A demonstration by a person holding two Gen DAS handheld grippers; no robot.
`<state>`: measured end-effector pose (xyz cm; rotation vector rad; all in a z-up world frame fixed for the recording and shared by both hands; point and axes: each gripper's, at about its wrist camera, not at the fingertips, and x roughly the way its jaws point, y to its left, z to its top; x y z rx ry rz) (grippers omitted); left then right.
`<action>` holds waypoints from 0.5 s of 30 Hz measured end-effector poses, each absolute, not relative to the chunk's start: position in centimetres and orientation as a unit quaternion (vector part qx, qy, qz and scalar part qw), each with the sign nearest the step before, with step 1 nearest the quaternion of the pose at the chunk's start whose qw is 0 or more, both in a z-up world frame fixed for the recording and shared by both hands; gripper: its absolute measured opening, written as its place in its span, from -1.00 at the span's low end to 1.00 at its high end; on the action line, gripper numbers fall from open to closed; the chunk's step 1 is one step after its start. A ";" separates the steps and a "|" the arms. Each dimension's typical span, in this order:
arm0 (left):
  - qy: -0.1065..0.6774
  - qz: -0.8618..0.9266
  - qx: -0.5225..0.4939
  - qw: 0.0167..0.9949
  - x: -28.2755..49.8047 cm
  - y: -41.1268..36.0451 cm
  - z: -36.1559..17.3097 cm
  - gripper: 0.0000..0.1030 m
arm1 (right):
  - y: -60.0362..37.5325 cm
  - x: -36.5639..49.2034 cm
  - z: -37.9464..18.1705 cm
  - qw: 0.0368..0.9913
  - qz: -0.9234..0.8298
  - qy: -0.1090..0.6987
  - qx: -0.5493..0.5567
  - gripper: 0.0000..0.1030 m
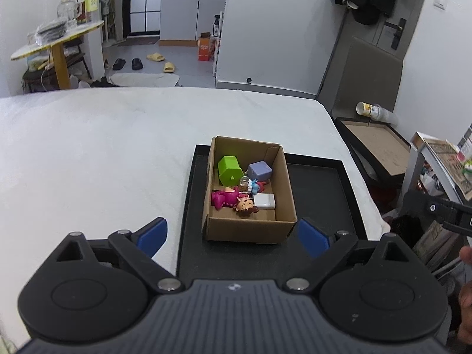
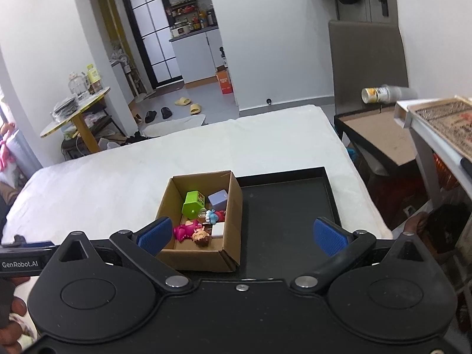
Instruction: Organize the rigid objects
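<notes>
One cardboard box [image 1: 250,230] sits on one black tray [image 1: 318,188], and it holds two blocks, a green one [image 1: 230,169] and a purple one [image 1: 259,171], plus one white block [image 1: 265,201]. There are three small figures in it: a pink one [image 1: 225,197], a blue one [image 1: 255,185] and a big-headed doll [image 1: 246,206]. On the floor lie two yellow slippers [image 1: 160,61] and two black ones [image 1: 128,64].

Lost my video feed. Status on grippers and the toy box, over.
Left gripper and right gripper open, jaws empty. Cardboard box on black tray, toys inside. Nothing in the way.
</notes>
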<state>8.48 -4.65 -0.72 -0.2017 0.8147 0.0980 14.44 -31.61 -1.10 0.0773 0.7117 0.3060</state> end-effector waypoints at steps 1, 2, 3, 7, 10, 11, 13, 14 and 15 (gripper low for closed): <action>0.393 0.045 -0.096 0.913 8.2 -4.7 -0.6 0.84 | -31.5 14.2 -1.0 0.925 0.150 0.347 0.033 1.00; 0.392 0.043 -0.094 0.914 7.9 -4.7 -0.6 0.84 | -31.5 14.0 -0.9 0.925 0.151 0.348 0.028 1.00; 0.391 0.040 -0.094 0.915 7.6 -4.7 -0.4 0.84 | -31.5 13.8 -0.8 0.924 0.151 0.352 0.025 1.00; 0.381 0.036 -0.094 0.919 6.2 -4.6 0.1 0.84 | -31.5 12.8 -0.2 0.923 0.150 0.355 0.014 1.00; 0.372 0.033 -0.088 0.924 5.0 -4.7 0.3 0.84 | -31.7 11.6 0.0 0.924 0.153 0.351 0.007 1.00; 0.371 0.032 -0.086 0.924 4.6 -4.7 0.3 0.84 | -31.8 11.3 0.1 0.924 0.152 0.350 0.006 1.00; 0.370 0.028 -0.087 0.924 3.9 -4.7 0.3 0.85 | -32.0 10.5 0.1 0.925 0.147 0.349 0.008 1.00; 0.369 0.026 -0.089 0.925 3.5 -4.6 0.4 0.85 | -32.0 10.2 0.1 0.925 0.146 0.350 0.008 1.00; 0.367 0.025 -0.090 0.926 3.2 -4.6 0.4 0.85 | -31.9 9.8 0.1 0.926 0.145 0.350 0.009 1.00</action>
